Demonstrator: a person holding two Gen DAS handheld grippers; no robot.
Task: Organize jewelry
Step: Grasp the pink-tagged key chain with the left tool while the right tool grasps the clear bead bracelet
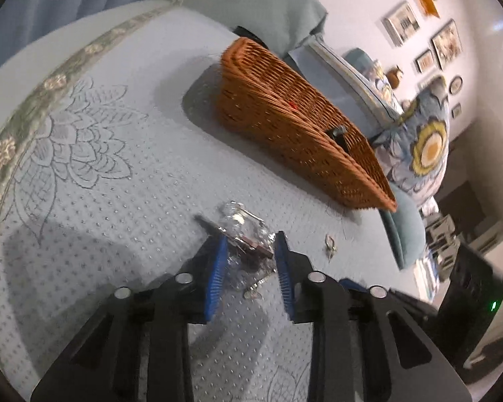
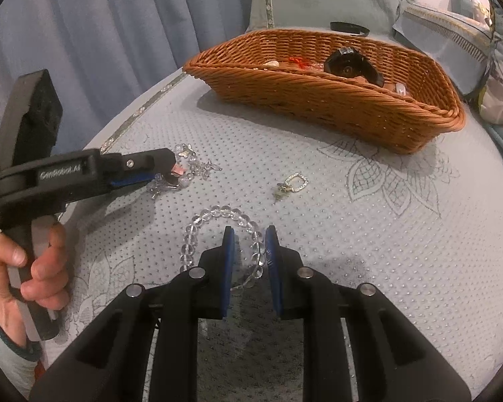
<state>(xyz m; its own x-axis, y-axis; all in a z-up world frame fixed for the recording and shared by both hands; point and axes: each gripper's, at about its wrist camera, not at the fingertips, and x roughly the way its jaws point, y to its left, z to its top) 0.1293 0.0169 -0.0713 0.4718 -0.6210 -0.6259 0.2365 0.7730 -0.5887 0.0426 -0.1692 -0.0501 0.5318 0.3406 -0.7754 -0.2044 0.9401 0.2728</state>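
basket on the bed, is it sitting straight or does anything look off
The wicker basket rests flat on the bedspread with jewelry inside; nothing looks spilled or broken. Loose pieces lie outside it: a clear bead bracelet, a small gold pendant and a crystal tangle.

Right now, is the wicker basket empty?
Not empty: the wicker basket holds a black round piece and small red items.

blurred jewelry cluster between claws
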